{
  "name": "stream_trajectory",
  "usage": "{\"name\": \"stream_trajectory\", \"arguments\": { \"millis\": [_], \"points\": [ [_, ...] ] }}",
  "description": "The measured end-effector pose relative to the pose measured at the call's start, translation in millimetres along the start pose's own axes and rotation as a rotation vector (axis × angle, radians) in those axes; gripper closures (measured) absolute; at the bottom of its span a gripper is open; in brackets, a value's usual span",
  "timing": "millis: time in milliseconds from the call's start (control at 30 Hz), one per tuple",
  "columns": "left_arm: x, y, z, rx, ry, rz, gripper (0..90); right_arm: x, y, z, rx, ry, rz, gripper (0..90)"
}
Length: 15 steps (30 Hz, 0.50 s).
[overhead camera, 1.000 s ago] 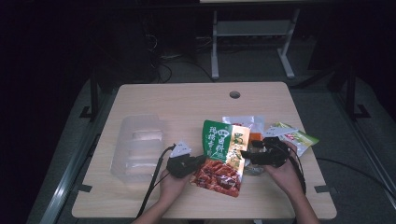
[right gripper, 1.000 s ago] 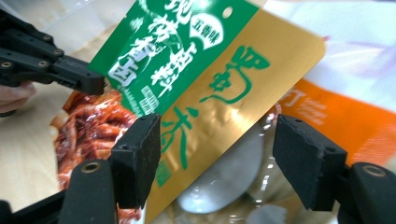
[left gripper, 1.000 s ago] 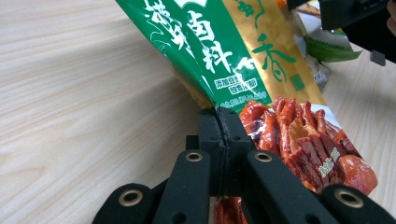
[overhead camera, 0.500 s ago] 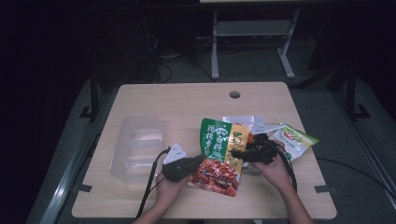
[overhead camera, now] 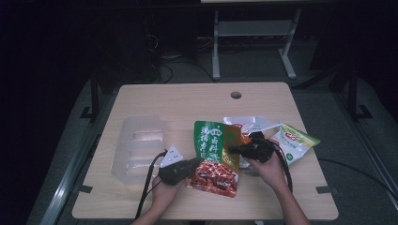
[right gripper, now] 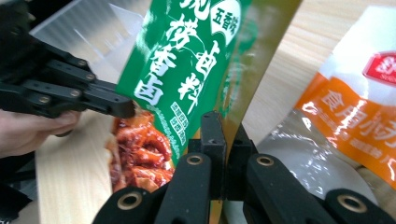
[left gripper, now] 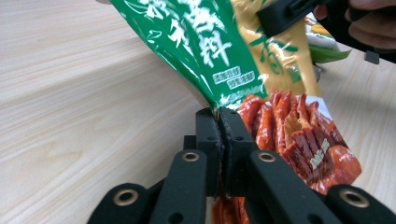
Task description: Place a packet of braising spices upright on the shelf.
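A snack bag (overhead camera: 213, 145), green at the top with red meat printed below, is lifted off the table between my two grippers. My left gripper (overhead camera: 195, 164) is shut on the bag's left edge; in the left gripper view its pads (left gripper: 219, 114) pinch the green foil (left gripper: 210, 46). My right gripper (overhead camera: 233, 151) has just been closing on the bag's right edge, and its jaws (right gripper: 226, 123) now press on the foil (right gripper: 182, 70). The left gripper (right gripper: 126, 107) appears across the bag in the right gripper view.
A clear plastic tray (overhead camera: 141, 140) lies at the table's left. Behind the held bag sits a white and orange bag (right gripper: 355, 112), and a white and green bag (overhead camera: 295, 143) lies to the right. The table has a cable hole (overhead camera: 235, 95) at its far side.
My right gripper has moved left to the bag and gone from open to shut on its right edge. The left gripper has kept its hold.
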State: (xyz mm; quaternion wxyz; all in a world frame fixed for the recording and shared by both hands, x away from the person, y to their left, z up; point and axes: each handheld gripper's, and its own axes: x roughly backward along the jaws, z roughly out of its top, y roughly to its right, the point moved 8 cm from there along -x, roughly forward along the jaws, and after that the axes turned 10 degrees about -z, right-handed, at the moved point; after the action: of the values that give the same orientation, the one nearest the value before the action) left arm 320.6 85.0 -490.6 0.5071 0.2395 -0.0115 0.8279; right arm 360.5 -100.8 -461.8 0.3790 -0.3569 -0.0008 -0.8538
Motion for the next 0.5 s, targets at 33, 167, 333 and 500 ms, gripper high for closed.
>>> {"name": "stream_trajectory", "arguments": {
  "millis": [33,167,333,500],
  "points": [
    [0.0,0.0,0.0,0.0,0.0,0.0,84.3,2.0,-2.5,1.3,0.008,0.004,0.0,89.6],
    [6.8,1.8,0.2,-0.013,-0.02,0.012,74.6,11.3,-10.8,6.1,0.042,0.03,0.019,89.8],
    [11.0,9.3,1.6,-0.013,-0.032,-0.002,62.8,24.5,-18.8,11.2,0.067,0.065,0.052,89.8],
    [16.2,16.3,3.5,-0.031,-0.034,-0.007,57.4,33.7,-26.9,15.5,0.095,0.082,0.069,89.8]
  ]
}}
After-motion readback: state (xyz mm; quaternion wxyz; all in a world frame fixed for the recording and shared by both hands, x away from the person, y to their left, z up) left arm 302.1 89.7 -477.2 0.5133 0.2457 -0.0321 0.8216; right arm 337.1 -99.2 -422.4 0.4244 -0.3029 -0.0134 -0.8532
